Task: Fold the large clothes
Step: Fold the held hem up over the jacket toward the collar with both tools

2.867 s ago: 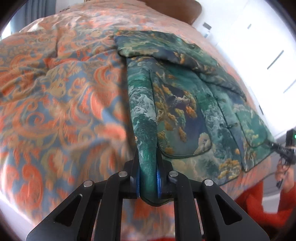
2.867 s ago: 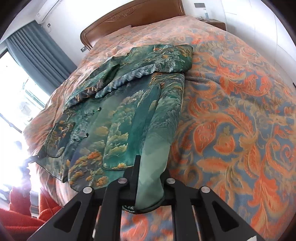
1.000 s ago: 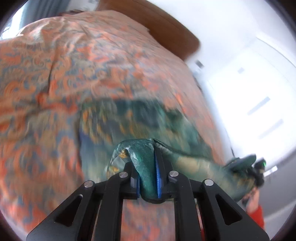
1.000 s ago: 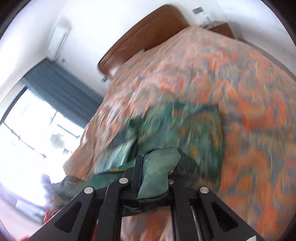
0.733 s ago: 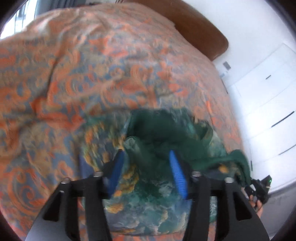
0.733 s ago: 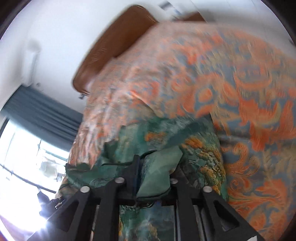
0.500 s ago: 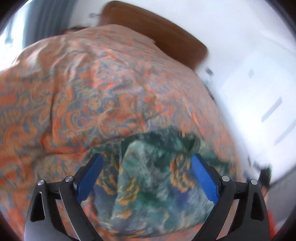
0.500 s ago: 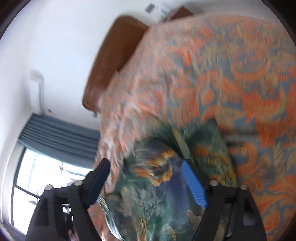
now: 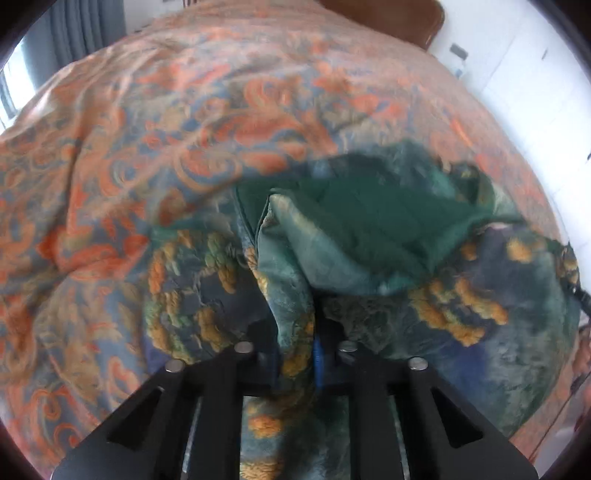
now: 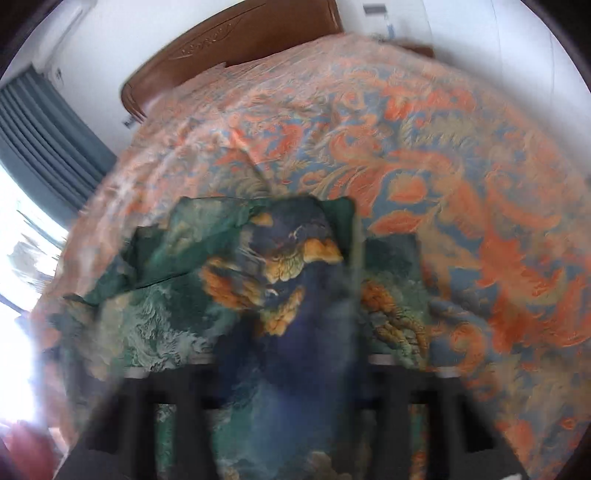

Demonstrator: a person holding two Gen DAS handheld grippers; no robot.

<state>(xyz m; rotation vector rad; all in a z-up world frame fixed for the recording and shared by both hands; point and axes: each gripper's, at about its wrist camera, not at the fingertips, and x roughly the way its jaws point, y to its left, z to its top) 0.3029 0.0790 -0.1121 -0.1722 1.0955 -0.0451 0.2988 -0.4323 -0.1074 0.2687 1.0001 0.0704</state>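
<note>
Left wrist view shows one garment, a green brocade jacket (image 9: 369,236) with orange and gold pattern, lying bunched in the lower middle and right of the frame on one bed. The bedspread (image 9: 155,122), orange and blue with scroll ornaments, fills the upper and left part. The left gripper (image 9: 295,354) stands at the bottom centre, and its jaws are closed on a fold of the jacket; the cloth goes up between them and spreads out above. A plain dark green lining is turned outward in the middle of the frame. One wooden headboard (image 9: 384,18) is at the top edge, and white cupboard doors (image 9: 535,74) are at the upper right.

Right wrist view is blurred. The same jacket (image 10: 258,280) lies in the centre and lower left of the frame, on the bedspread (image 10: 461,177) that covers the right and upper part. The right gripper (image 10: 288,380) is at the bottom centre; its jaws are closing, and a dark blue part of the jacket lies between them and covers them, so I cannot tell if the pads press on it. The headboard (image 10: 240,33) is at the top, one grey-blue curtain (image 10: 40,140) at the upper left, and a bright window (image 10: 18,258) at the left edge.
</note>
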